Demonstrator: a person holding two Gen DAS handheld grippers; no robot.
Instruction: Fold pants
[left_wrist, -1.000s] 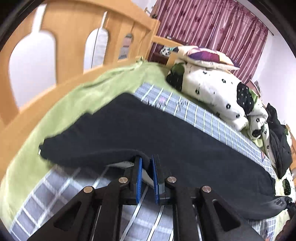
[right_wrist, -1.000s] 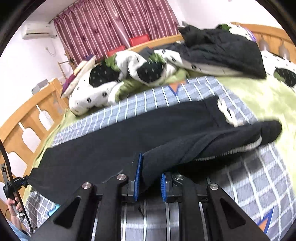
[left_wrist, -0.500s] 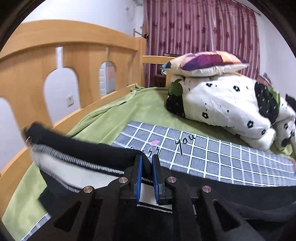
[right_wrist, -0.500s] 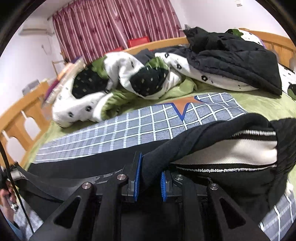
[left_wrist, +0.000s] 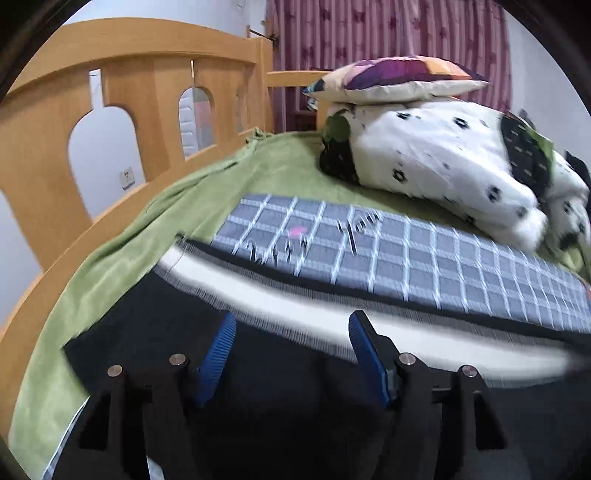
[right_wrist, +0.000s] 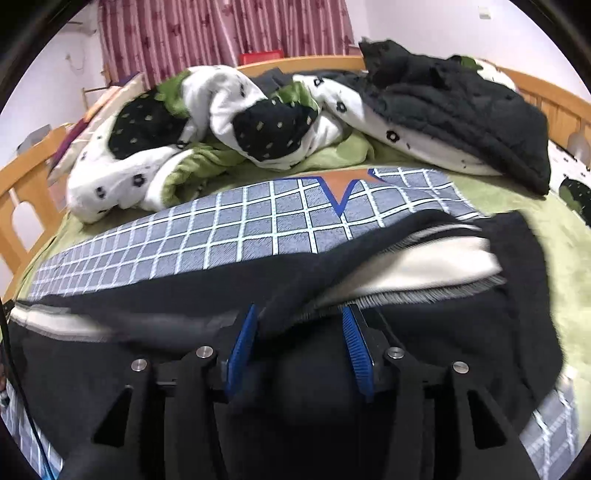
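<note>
The black pants lie folded lengthwise on the checked grey blanket, with a white inner lining band turned up along the far edge. My left gripper hovers just over them. Its jaws are opening and the blue pads press on nothing. In the right wrist view the pants show the same white lining. The right gripper is opening too, and a loose ridge of black cloth still runs between its pads.
A wooden bed rail runs along the left. A green sheet lies under the blanket. At the back are a white spotted quilt, a patterned pillow and a black jacket.
Both grippers carried the near edge of the pants over toward the far edge. Their jaws, shut on the cloth before, now stand apart and have let go.
</note>
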